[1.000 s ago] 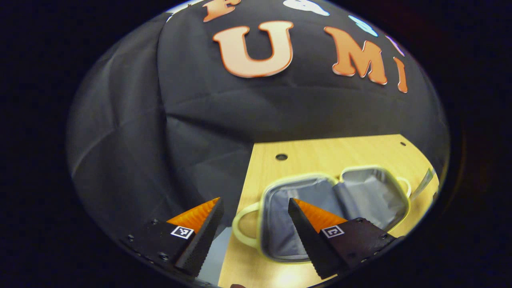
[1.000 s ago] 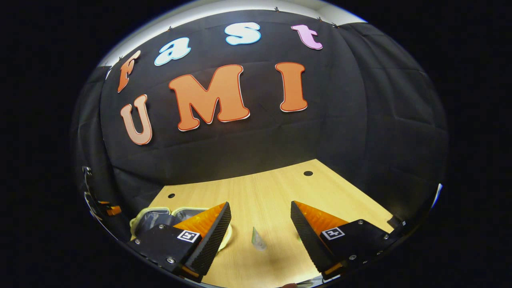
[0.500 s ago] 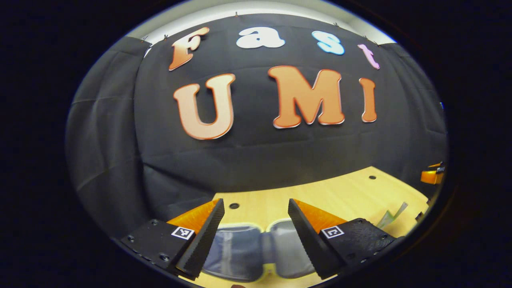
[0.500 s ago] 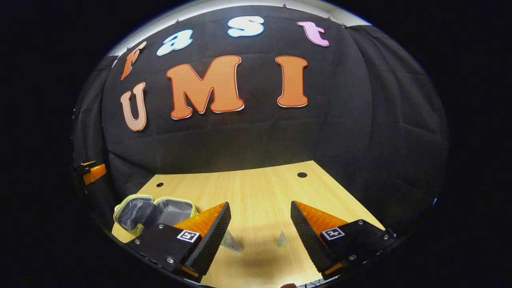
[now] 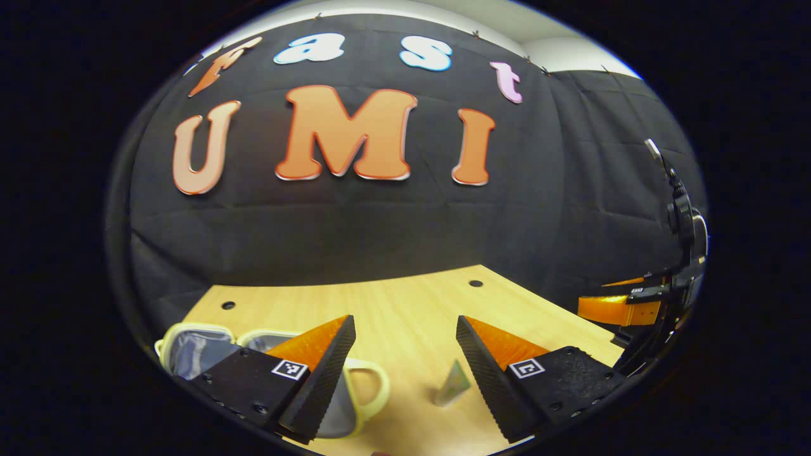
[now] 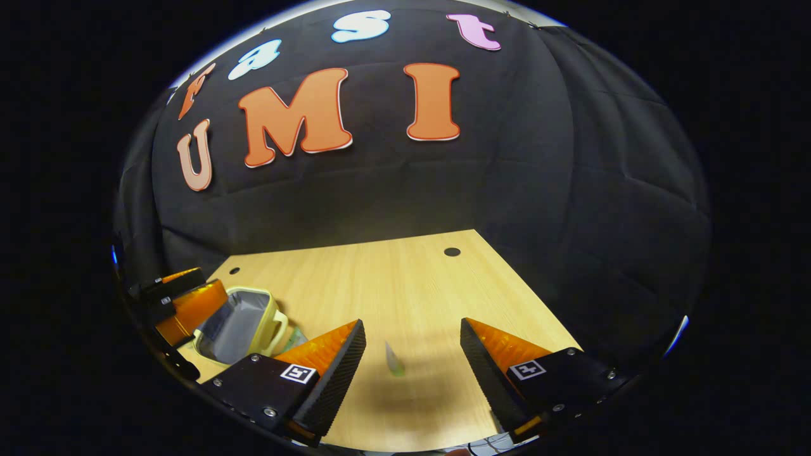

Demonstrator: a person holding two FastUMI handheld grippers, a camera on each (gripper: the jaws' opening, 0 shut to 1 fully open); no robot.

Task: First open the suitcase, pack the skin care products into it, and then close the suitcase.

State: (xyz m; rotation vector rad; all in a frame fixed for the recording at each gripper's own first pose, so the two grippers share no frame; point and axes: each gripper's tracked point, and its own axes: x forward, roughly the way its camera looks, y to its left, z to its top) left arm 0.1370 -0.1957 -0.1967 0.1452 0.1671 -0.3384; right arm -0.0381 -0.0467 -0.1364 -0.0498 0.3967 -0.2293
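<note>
- Two square black-and-white coded markers (image 5: 289,368) are sitting on the fingers of the left gripper (image 5: 404,320), at 7 and 5 o'clock in the left gripper view; they are showing block patterns, with no letters or numbers
- Coded markers (image 6: 299,373) of the same kind are sitting on the fingers of the right gripper (image 6: 412,323), at 7 and 5 o'clock in the right gripper view
- The sachet (image 5: 453,383) standing on the table at 6 o'clock is carrying print too small to read

Two handheld wedge-fingered grippers

Left gripper (image 5: 405,373) and right gripper (image 6: 412,377) each have black screw-studded finger mounts, small square black-and-white marker tags, and ridged, serrated inner faces.
</note>
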